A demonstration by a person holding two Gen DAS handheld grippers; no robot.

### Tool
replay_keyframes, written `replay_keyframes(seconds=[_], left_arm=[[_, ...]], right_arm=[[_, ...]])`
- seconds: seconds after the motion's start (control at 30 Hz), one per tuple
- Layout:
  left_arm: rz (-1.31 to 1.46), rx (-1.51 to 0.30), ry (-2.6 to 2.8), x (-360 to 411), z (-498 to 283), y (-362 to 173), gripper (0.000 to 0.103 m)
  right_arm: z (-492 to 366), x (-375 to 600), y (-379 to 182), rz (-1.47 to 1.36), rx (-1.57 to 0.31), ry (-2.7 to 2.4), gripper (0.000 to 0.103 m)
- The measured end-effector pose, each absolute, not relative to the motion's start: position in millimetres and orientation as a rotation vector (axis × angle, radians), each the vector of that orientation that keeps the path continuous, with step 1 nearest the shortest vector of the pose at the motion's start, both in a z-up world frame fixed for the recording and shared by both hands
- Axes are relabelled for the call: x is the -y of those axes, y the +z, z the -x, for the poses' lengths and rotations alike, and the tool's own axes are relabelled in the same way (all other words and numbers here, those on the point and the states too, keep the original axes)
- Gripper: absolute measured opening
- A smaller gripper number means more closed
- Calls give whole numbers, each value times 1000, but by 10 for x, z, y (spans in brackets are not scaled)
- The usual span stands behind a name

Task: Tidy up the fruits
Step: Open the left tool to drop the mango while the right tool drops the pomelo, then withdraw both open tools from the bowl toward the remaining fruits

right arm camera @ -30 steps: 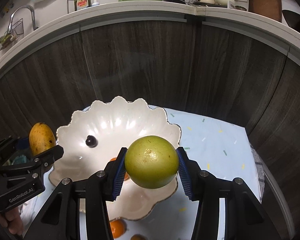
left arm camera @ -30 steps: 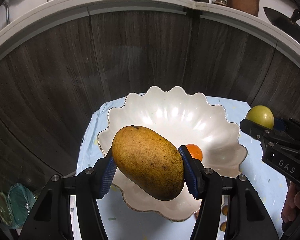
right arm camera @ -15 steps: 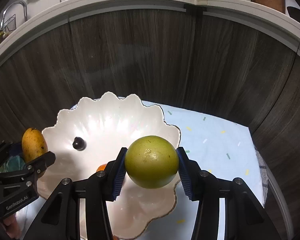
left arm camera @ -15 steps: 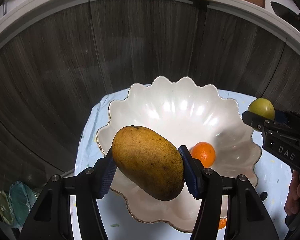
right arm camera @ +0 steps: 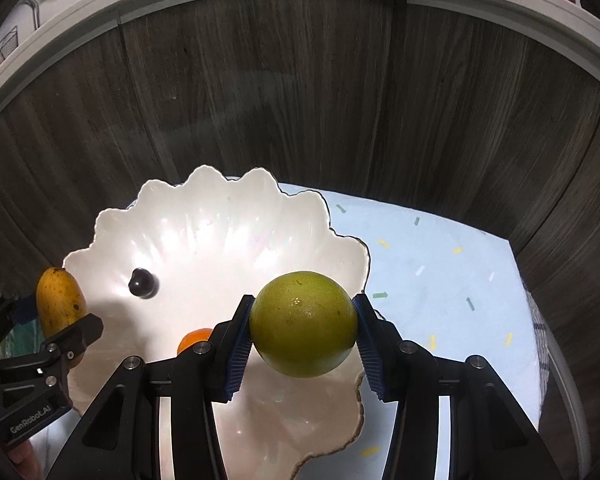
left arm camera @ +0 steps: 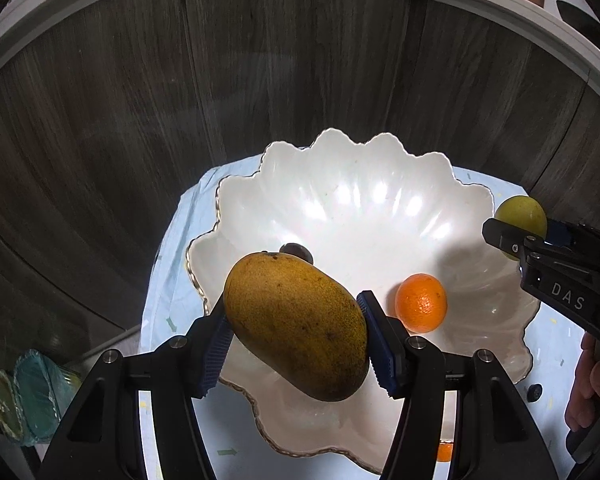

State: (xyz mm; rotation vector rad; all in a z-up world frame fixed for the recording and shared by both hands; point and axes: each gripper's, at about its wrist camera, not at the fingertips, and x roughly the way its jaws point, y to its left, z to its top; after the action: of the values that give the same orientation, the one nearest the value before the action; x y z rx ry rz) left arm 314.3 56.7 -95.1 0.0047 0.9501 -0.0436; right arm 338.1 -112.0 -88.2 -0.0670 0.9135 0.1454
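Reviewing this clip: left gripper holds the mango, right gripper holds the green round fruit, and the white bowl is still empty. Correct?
Not quite. The white bowl is not empty: the left wrist view shows an orange and a small dark fruit inside it. The left gripper does hold the mango, the right gripper the green round fruit.

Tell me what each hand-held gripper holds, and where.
Left hand-held gripper: mango, clamped across its middle. Right hand-held gripper: green citrus, at its widest sides.

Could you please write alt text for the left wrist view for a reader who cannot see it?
The left gripper holds a yellow-brown mango over a white scalloped bowl containing an orange and a small dark fruit. At right, the right gripper holds a green round fruit.
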Motion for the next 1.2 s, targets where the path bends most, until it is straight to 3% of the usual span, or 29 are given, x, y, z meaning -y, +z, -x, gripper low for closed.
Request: replay_keyframes(seconds=[0.17, 0.2, 0.27, 0.33, 0.37, 0.47, 0.67, 1.2], left_arm=[[4, -973, -48, -580, -3147, -983, 62], [2, -969, -47, -580, -3147, -979, 65], [-22, -935, -30, -566, -3116, -929, 81], [-37, -918, -22, -559, -3106, -892, 86], [-40, -916, -22, -558, -3105, -876, 86], [-48, -911, -16, -563, -3096, -856, 87], [-31, -901, -13, -581, -3057, -804, 91], [-43, -829, -40, -451, -2784, -473, 96]], right_arm=[[-3379, 1109, -901, 70, -929, 151, 49], [-3375, 1109, -900, 69, -929, 149, 49], [-3376, 1106, -906, 67, -933, 149, 49], [-3377, 1112, -912, 62, -941, 147, 49], [-3378, 1120, -910, 58, -941, 142, 51], [-3353, 1145, -843, 54, -915, 123, 70], [-3298, 1147, -660, 57, -865, 117, 79], [-2938, 1283, -294, 17, -770, 96, 83]])
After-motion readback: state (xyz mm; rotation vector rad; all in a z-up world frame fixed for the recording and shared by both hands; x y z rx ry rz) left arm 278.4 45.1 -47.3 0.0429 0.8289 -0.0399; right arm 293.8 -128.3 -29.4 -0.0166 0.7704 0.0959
